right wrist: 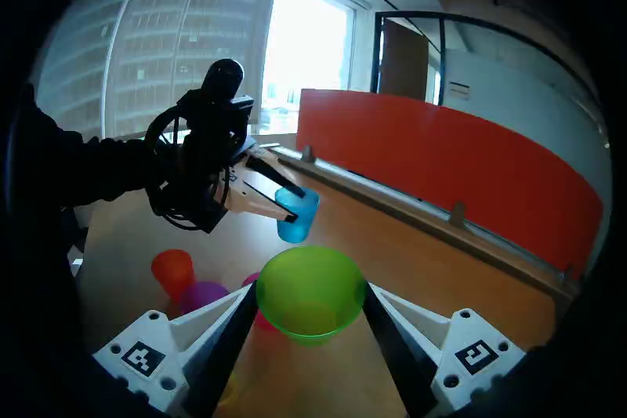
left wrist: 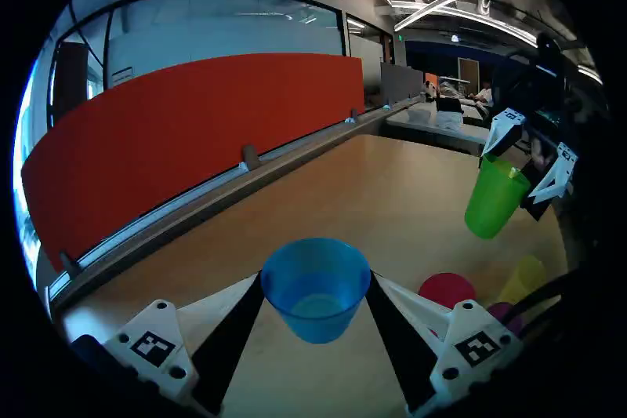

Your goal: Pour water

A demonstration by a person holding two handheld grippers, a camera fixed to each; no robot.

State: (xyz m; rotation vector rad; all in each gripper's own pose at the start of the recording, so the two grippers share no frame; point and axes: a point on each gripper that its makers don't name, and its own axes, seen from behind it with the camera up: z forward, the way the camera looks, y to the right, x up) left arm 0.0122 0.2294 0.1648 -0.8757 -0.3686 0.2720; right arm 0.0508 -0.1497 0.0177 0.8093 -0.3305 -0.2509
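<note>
A blue cup (left wrist: 316,288) is held upright above the wooden table (left wrist: 376,190), with my left gripper (left wrist: 313,300) shut on it; a little water lies in its bottom. In the right gripper view the same blue cup (right wrist: 298,214) hangs ahead, gripped by the left gripper (right wrist: 284,200) with a dark sleeve behind. My right gripper (right wrist: 311,304) is shut on a green cup (right wrist: 311,292), upright and seemingly with liquid at its bottom. From the left gripper view the green cup (left wrist: 494,197) hangs at the right in the right gripper (left wrist: 523,171).
Several loose cups stand on the table: a red cup (left wrist: 446,289), a yellow cup (left wrist: 523,277), an orange cup (right wrist: 172,270) and a purple cup (right wrist: 202,294). An orange partition (left wrist: 196,128) runs along the table's far edge. Windows (right wrist: 306,49) lie behind.
</note>
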